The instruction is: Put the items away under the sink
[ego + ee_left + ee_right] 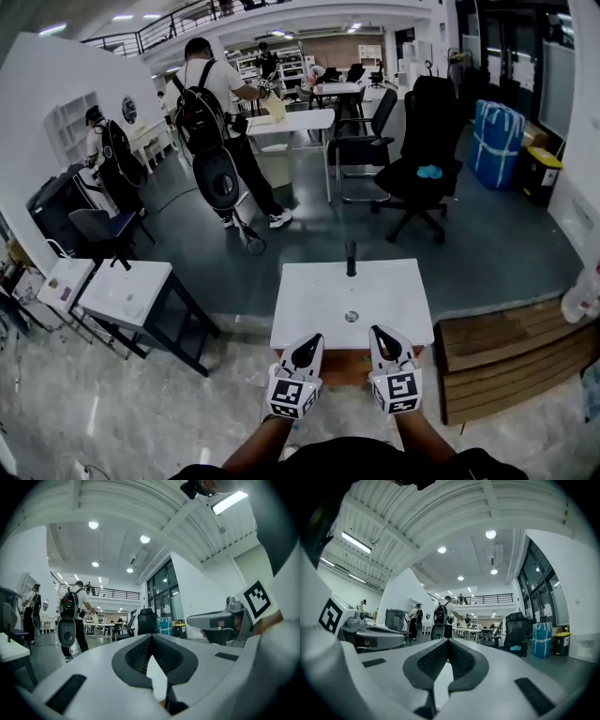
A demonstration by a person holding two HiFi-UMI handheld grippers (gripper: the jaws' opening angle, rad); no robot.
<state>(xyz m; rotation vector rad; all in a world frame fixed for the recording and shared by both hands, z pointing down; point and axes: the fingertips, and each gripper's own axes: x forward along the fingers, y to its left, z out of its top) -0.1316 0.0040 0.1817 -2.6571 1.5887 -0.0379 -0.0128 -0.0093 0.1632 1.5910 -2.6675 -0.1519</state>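
So here's how things sit: both tongs are pinched closed with nothing in them. The left gripper [306, 343] and right gripper [381, 334] are held level side by side at the near edge of the white sink [314, 314], tips pointing across it toward the black faucet [351, 259]. Each gripper view shows the ribbed pads meeting at the tips, with only the room beyond. As for the items, I honestly can't find any. The basin top is bare apart from the drain [352, 316], and the only bit of the space underneath that shows is a strip of brown wood [343, 368] between the two grippers. That fits two readings: the stuff is sitting somewhere out of frame, or it's inside down there and hidden by the countertop. There's a whitish container [581, 296] at the far right edge, but it's too cut off to say what it is. My take on doing this part well is to get the head low enough to see the cabinet front, since the basin blocks it, and keep both tongs clear of that overhanging edge.
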